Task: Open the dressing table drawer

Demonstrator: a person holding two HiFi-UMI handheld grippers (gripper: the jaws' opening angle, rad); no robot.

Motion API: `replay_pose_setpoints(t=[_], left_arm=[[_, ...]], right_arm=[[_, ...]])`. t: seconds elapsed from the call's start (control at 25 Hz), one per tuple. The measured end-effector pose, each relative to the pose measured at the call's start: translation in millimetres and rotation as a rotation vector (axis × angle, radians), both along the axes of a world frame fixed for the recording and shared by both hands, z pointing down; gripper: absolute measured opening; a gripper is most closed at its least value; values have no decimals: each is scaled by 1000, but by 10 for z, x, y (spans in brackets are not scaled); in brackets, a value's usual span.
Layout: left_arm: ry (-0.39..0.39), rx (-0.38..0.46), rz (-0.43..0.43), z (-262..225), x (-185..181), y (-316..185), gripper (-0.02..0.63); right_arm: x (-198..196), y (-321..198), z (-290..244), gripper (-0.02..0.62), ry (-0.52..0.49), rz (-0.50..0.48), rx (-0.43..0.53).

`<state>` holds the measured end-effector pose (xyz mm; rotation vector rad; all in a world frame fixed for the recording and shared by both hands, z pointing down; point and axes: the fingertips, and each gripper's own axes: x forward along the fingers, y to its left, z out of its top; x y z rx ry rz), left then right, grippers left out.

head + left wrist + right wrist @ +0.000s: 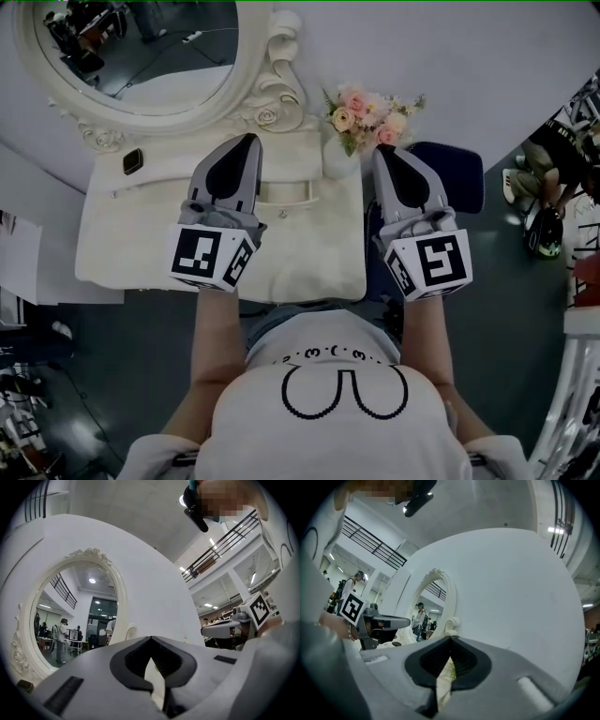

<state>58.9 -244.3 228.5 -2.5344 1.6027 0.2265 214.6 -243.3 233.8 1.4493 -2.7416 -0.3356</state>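
The cream dressing table [141, 253] stands below me against a white curved wall. On its surface, between my two grippers, a pale drawer handle [283, 194] shows; I cannot tell whether the drawer is in or out. My left gripper [246, 142] hovers over the table left of the handle, jaws shut and empty. To the right of the handle my right gripper [382, 152] is held over the table's edge, also shut on nothing. Each gripper view looks along closed jaws, left gripper [151, 638] and right gripper [451, 638], at the wall and the oval mirror [75, 616].
An ornate oval mirror [141, 56] rises at the table's back. A vase of pink flowers [370, 114] stands at the back right corner, and a small black object [132, 161] lies at the back left. A dark blue seat [459, 169] is beside the table's right.
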Motion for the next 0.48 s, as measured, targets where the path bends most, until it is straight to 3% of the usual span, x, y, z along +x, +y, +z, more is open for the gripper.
replay_pose_setpoints(t=[0.48], left_arm=[[-20,0,16,62,2,-43,-2]], right_arm=[[-61,-37,41,0,19,-12,-10]])
